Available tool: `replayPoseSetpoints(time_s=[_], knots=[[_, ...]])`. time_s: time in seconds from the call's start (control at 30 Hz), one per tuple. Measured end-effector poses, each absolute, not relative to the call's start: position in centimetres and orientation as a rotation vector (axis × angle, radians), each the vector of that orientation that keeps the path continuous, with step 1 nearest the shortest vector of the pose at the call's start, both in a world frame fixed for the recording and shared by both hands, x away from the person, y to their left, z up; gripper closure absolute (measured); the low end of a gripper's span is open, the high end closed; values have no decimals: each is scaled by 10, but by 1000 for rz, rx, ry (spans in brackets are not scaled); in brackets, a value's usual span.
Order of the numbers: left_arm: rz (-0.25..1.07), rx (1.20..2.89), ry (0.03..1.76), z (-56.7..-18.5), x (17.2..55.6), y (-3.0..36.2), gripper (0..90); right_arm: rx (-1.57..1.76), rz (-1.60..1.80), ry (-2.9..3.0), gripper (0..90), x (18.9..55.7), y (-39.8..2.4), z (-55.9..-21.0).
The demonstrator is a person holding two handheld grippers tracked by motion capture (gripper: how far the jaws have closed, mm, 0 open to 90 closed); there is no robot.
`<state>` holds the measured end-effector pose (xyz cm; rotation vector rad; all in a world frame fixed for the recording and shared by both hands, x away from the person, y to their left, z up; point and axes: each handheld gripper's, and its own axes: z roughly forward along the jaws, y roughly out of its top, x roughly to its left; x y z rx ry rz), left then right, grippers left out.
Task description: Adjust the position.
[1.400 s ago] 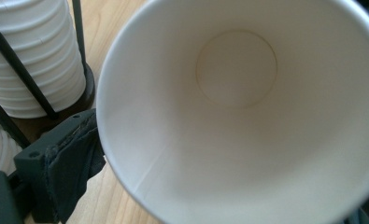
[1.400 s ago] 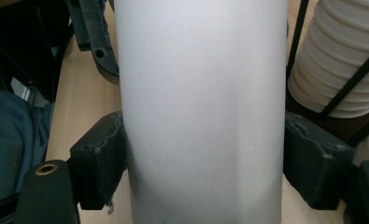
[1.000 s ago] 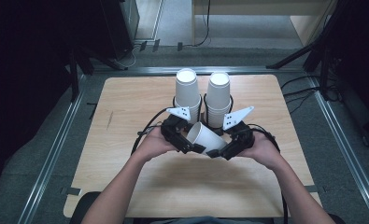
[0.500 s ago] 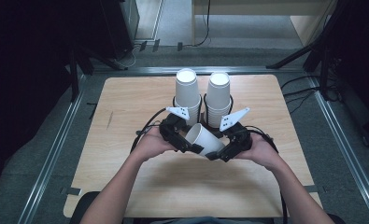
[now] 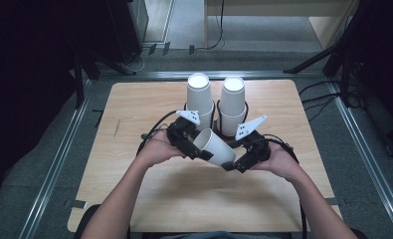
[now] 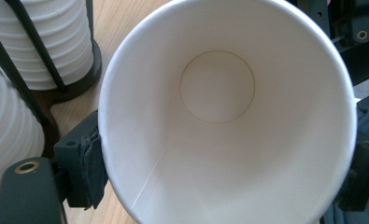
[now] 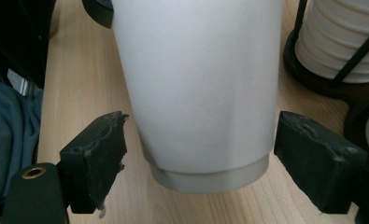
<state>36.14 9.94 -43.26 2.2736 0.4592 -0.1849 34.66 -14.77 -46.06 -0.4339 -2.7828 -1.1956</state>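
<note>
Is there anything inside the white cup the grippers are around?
No, the cup is empty: the left gripper view looks straight in and shows bare white walls and the round bottom. The table right under the cup is hidden.

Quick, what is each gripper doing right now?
Left gripper: shut on the paper cup near its rim.
Right gripper: open, just opened, fingers off the cup's base.

Place: a lab or test room set up for recording, not a home.
Table: a bare light wooden table (image 5: 134, 114) standing alone in the middle of the space.
Frame: metal rails (image 5: 54, 164) run along the floor on both sides of the table and behind it.
Floor: grey carpet (image 5: 184, 20) with loose black cables (image 5: 328, 89) trailing across it.
Surroundings: dark stand legs (image 5: 313, 64) and black equipment at the edges; a pale wooden cabinet (image 5: 273, 10) at the back.
</note>
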Motion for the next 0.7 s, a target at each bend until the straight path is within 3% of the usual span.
replayPoseSetpoints(time_s=[0.7], knots=[[-135, 2590, 346, -417, 378, 75, 124, -427, -1223, -2795, 170, 348, -143, -464]])
